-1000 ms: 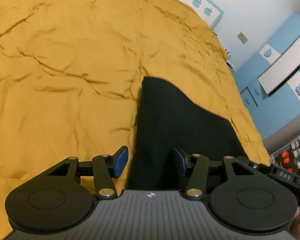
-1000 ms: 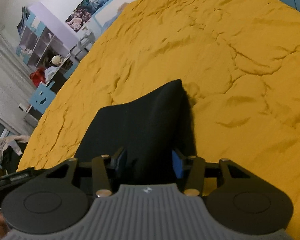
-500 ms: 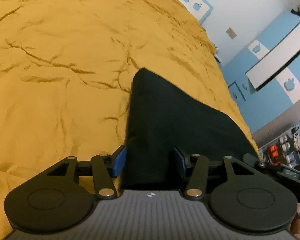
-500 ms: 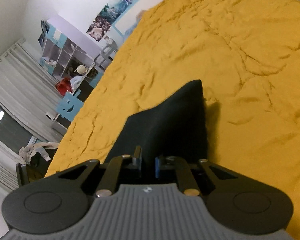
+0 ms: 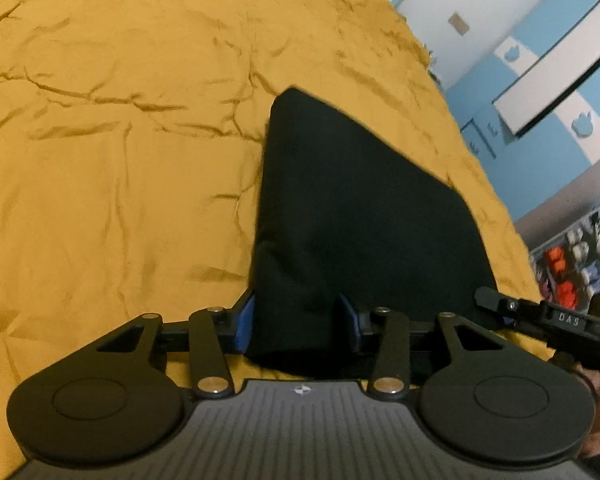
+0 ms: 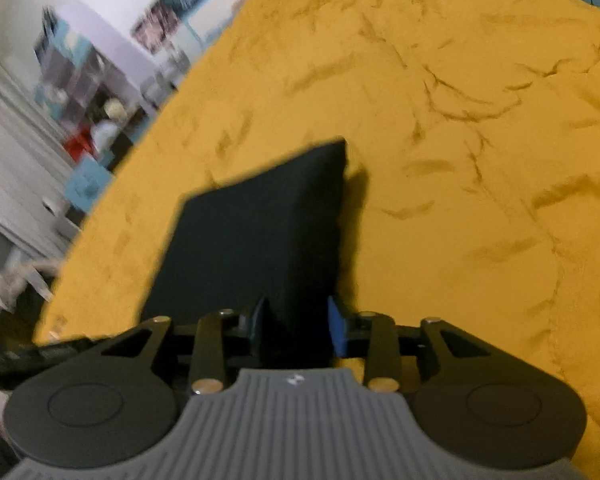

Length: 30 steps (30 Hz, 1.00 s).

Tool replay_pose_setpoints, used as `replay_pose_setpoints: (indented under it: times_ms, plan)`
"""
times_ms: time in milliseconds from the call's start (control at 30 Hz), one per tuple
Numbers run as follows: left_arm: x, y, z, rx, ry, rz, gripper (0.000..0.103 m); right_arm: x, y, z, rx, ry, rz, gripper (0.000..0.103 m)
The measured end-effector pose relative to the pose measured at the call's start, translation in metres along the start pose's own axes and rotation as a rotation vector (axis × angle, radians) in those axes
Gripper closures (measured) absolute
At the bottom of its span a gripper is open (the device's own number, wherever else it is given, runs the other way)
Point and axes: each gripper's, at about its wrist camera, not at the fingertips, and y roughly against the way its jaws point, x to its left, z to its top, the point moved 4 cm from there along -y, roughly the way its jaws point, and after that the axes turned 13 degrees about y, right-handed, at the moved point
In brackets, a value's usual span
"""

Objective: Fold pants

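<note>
The pants (image 5: 364, 216) lie as a dark, already compact rectangle near the bed's near edge, on the wrinkled mustard bed cover (image 5: 120, 168). The near end of the cloth rises off the cover into both tools, probably because the two near corners are being taken up together to carry that end over for another fold.

On the left, the left tool (image 5: 298, 322) straddles the near left corner of the pants. Its jaws have just been closing and stand about half spread, with bunched black fabric filling the gap between the blue pads (image 5: 245, 322). Whether the pads already press the cloth I cannot tell; it looks gathered rather than pinched.

On the right, the right tool (image 6: 296, 326) sits over the near right corner of the pants (image 6: 260, 232). Its jaws have just been opening, and cloth lies between them. The gap is narrower than the left one, but the blur hides whether the pads bite the fabric.
</note>
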Motion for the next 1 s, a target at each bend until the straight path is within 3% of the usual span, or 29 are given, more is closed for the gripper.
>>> replay_pose_setpoints:
  times_ms: [100, 167, 267, 367, 533, 567, 633, 733, 833, 900, 1000]
  plan:
    - [-0.003, 0.009, 0.009, 0.012, -0.02, -0.004, 0.053, -0.006, 0.007, 0.011, -0.044, -0.011, 0.002, 0.07]
    - [-0.006, 0.017, 0.023, -0.01, -0.028, -0.006, 0.053, -0.016, 0.013, 0.022, -0.088, -0.046, 0.008, 0.062]
    - [-0.011, 0.021, 0.051, -0.037, -0.025, -0.019, 0.05, -0.03, 0.004, 0.044, -0.137, -0.122, 0.043, 0.061]
    - [-0.022, 0.011, 0.077, -0.036, -0.06, -0.03, 0.044, -0.04, -0.016, 0.062, -0.13, -0.176, 0.043, 0.061]
    - [-0.028, -0.027, 0.101, 0.017, -0.086, -0.017, 0.043, -0.056, -0.048, 0.072, -0.095, -0.205, 0.036, 0.062]
    - [-0.027, -0.034, 0.104, 0.026, -0.08, -0.016, 0.044, -0.057, -0.051, 0.073, -0.095, -0.206, 0.041, 0.063]
    - [-0.024, -0.046, 0.108, 0.035, -0.06, -0.018, 0.044, -0.058, -0.055, 0.075, -0.095, -0.182, 0.047, 0.084]
    - [-0.017, -0.056, 0.109, 0.051, -0.03, -0.045, 0.048, -0.054, -0.058, 0.079, -0.097, -0.135, 0.044, 0.095]
    - [-0.011, -0.055, 0.107, 0.019, -0.032, -0.073, 0.062, -0.042, -0.053, 0.092, -0.172, -0.104, 0.113, 0.098]
    - [-0.006, -0.052, 0.107, 0.011, -0.01, -0.092, 0.063, -0.034, -0.051, 0.098, -0.208, -0.077, 0.166, 0.098]
    - [0.001, -0.051, 0.106, 0.007, 0.035, -0.109, 0.063, -0.041, -0.067, 0.094, -0.146, -0.067, 0.047, 0.094]
